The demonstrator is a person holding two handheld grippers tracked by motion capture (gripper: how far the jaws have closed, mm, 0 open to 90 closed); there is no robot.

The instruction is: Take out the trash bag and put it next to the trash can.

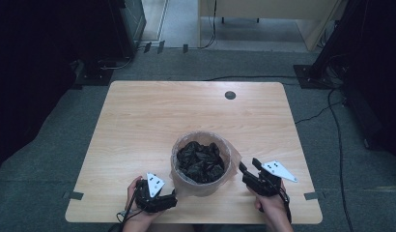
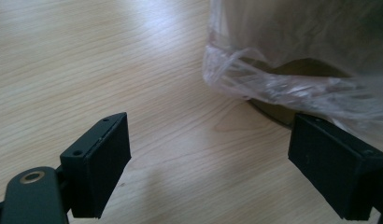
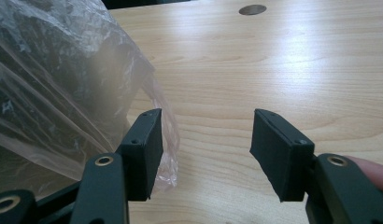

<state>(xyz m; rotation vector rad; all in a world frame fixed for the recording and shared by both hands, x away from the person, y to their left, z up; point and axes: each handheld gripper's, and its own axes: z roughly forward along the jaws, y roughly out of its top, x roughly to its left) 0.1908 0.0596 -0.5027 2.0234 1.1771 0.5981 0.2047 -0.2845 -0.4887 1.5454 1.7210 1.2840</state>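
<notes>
Both hands come in at the near table edge in the high view, the bin (image 1: 201, 162) between them: left gripper (image 1: 163, 197) just left of it, right gripper (image 1: 248, 170) just right, about equally near

Left gripper view: jaws wide apart and empty, the clear liner (image 2: 292, 88) ahead to the right

Right gripper view: jaws wide, empty, liner beside the left jaw
</notes>
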